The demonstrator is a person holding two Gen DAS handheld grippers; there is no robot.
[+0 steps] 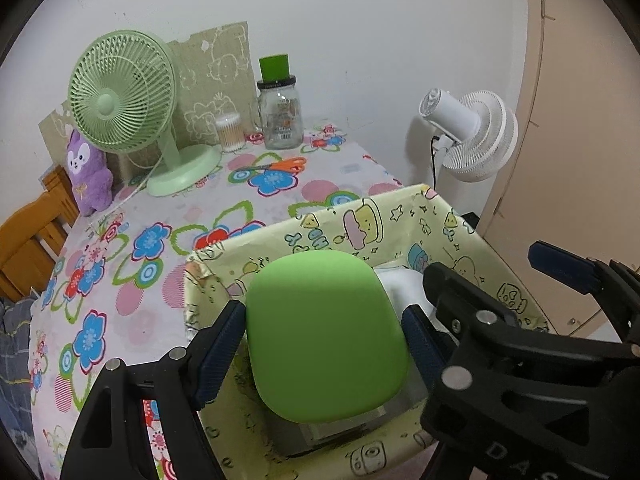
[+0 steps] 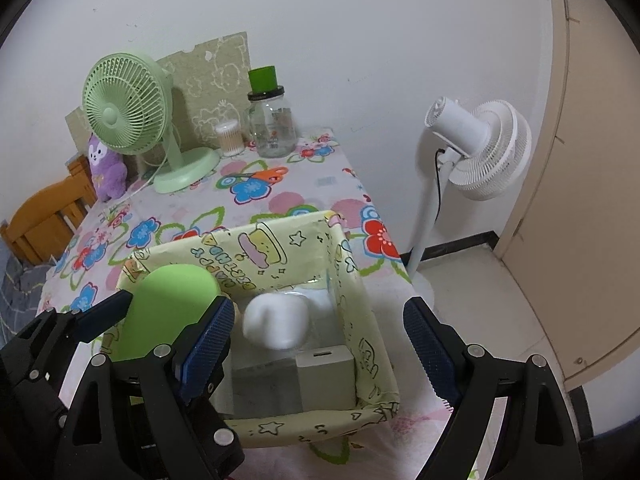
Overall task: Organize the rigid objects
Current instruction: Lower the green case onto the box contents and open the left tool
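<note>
left gripper (image 1: 324, 344): clamped across green case (image 1: 326, 332), long axis running away from it | case hangs over box (image 1: 472, 224) directly below | right gripper (image 2: 320, 344): wide open, empty, beside | beyond on counter (image 1: 168, 280): scissors (image 1: 276, 166)

Left gripper (image 1: 324, 336) angled steeply downward, jaws spread wide and closed on a green rounded object (image 1: 326, 332); both blue pads (image 1: 220, 354) press its sides. Right gripper (image 2: 318, 354) close beside it on the right, same downward tilt. Its jaws stand wide apart, nothing between the ribbed pads (image 2: 210, 346), gripping nothing. Black finger linkages of both nearly touch.
</note>
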